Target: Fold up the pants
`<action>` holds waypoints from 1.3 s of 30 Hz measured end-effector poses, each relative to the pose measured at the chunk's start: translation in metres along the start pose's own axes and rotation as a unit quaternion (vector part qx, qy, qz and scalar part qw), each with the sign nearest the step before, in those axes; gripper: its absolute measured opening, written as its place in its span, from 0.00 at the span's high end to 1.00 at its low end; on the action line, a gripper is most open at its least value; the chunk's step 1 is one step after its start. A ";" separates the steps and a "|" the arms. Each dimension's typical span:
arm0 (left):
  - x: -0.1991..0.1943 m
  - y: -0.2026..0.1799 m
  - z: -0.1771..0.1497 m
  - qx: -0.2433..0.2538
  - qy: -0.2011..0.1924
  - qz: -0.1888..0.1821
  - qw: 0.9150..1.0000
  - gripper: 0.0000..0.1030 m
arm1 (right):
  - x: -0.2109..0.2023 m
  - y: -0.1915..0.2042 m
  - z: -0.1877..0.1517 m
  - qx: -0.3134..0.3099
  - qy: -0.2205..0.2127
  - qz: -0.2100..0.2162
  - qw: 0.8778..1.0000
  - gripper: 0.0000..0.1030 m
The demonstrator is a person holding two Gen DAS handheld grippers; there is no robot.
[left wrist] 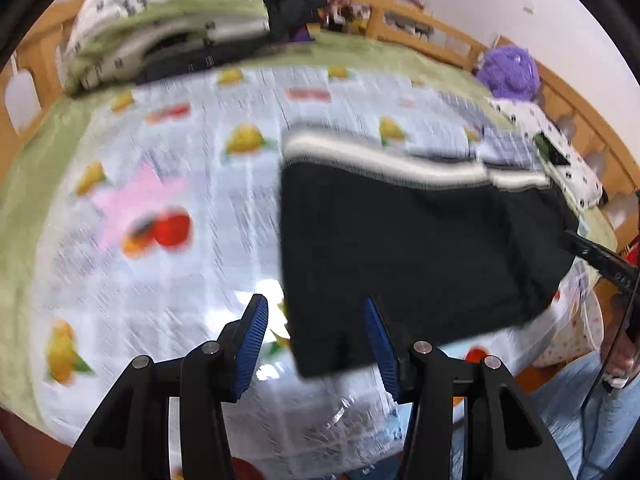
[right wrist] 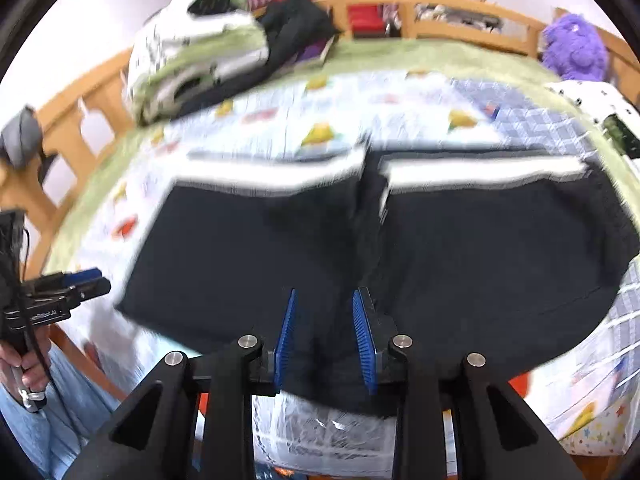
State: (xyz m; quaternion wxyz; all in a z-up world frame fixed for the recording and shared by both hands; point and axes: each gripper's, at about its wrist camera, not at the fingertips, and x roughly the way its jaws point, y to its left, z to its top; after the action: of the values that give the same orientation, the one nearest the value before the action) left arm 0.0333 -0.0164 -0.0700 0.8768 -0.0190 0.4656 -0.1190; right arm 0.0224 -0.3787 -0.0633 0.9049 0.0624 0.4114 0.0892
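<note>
Black pants [left wrist: 420, 240] with a white stripe along their far edge lie flat on the fruit-print sheet [left wrist: 160, 160]. My left gripper [left wrist: 316, 304] hovers open over their near left corner, blue pads apart, nothing pinched. In the right wrist view the pants [right wrist: 248, 248] show two dark panels meeting at a middle crease. My right gripper [right wrist: 325, 294] is open above their near edge, with the cloth seen through the gap. The left gripper [right wrist: 80, 280] also appears at the left edge there, held by a hand [right wrist: 32, 368]. Both views are motion-blurred.
Folded bedding [right wrist: 196, 48] and dark clothes are piled at the far left of the bed. A purple plush toy [right wrist: 574, 48] sits at the far right by the wooden rail [right wrist: 440, 8]. A person's jeans [left wrist: 580, 420] stand by the near edge.
</note>
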 end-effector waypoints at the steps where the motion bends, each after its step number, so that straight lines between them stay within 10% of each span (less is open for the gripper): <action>1: -0.009 0.002 0.010 0.003 -0.010 0.007 1.000 0.54 | -0.009 -0.008 0.012 0.000 -0.011 -0.009 1.000 0.60; 3: -0.028 0.008 0.033 0.010 -0.035 0.020 0.999 0.43 | -0.025 -0.019 0.030 0.000 -0.030 -0.031 0.999 0.42; 13: -0.043 0.031 0.100 0.023 -0.076 0.011 0.997 0.30 | -0.063 -0.140 0.055 0.110 -0.028 -0.104 0.988 0.38; 22: 0.077 0.033 0.079 0.013 -0.004 -0.044 0.999 0.31 | 0.032 -0.213 -0.029 0.195 0.060 -0.107 0.973 0.38; 30: 0.173 0.038 0.085 -0.040 0.054 -0.132 0.989 0.33 | 0.074 -0.223 -0.031 0.207 0.027 -0.110 0.972 0.37; 34: 0.184 0.033 0.095 -0.051 0.045 -0.162 0.984 0.64 | 0.074 -0.221 -0.023 0.195 0.007 -0.137 0.971 0.69; 35: 0.181 0.035 0.098 -0.055 0.037 -0.172 0.983 0.85 | 0.071 -0.218 -0.020 0.198 0.002 -0.135 0.971 0.79; 39: 0.142 0.056 0.120 -0.054 0.002 -0.188 0.981 0.87 | 0.049 -0.191 0.009 0.181 -0.042 -0.124 0.975 0.84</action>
State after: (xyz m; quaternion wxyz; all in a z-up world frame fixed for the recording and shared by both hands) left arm 0.2189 -0.0035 -0.1260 0.8355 -0.1529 0.4613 -0.2565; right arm 0.0814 -0.5554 -0.1288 0.8989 0.1778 0.3872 -0.1024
